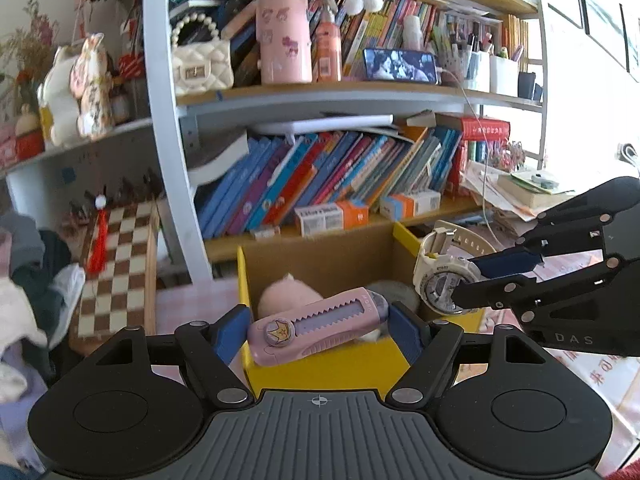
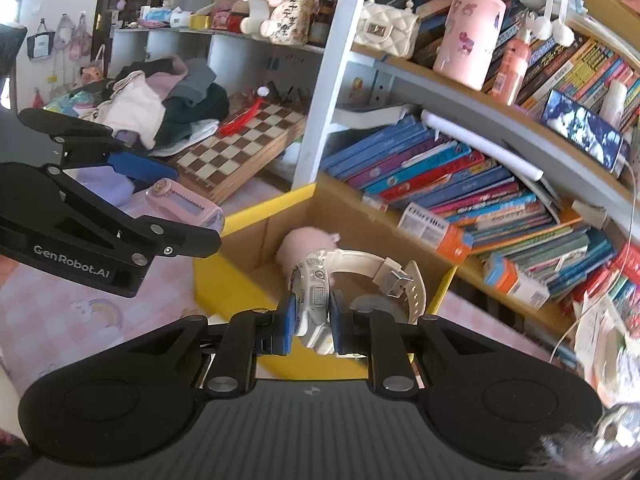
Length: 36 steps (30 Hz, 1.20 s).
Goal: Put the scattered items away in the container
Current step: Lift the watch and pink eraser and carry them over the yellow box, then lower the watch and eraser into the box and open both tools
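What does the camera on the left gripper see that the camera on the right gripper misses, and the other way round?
Only the left wrist view shows the white pen cups at the shelf's far end and the pink utility knife's star badge.

Only the right wrist view shows the bags hanging on the far wall and the pile of clothes in full.

Both show the yellow-rimmed cardboard box holding a pink plush toy, the left gripper clamping the pink utility knife, the right gripper clamping the white wristwatch, and the checkered chessboard.
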Available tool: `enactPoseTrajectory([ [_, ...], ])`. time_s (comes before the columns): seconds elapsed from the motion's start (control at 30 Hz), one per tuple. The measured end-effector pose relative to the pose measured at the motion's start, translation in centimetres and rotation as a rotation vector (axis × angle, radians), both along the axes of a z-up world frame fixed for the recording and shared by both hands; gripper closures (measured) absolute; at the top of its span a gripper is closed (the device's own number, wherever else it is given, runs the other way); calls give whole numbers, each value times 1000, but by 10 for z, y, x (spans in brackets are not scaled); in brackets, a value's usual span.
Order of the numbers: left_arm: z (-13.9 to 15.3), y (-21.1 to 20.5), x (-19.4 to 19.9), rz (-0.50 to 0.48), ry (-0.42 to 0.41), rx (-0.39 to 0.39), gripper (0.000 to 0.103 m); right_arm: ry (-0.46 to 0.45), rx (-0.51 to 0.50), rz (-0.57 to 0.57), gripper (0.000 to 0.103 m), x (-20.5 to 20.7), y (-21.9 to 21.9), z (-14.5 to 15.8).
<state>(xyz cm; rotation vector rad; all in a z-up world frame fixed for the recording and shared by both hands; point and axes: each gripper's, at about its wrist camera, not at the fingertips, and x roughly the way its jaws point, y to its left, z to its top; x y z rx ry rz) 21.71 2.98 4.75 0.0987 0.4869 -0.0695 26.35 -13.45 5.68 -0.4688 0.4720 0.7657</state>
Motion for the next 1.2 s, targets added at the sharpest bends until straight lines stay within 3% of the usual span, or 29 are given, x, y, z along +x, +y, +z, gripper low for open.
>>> enactPoseTrajectory([
  [0.2,1,-1,31,-24,3,48,27,-38,-44,35,86,30,13,4],
  [0.5,-15,0,81,-66,101,106,27,-51,-161,101,86,86,36,-5],
  [0.93,-55,-6,132,-84,261,117,27,31,-401,224,86,159,80,-62],
  [1.2,-73,-10,147,-95,329,117,27,21,-556,335,86,184,107,-92],
])
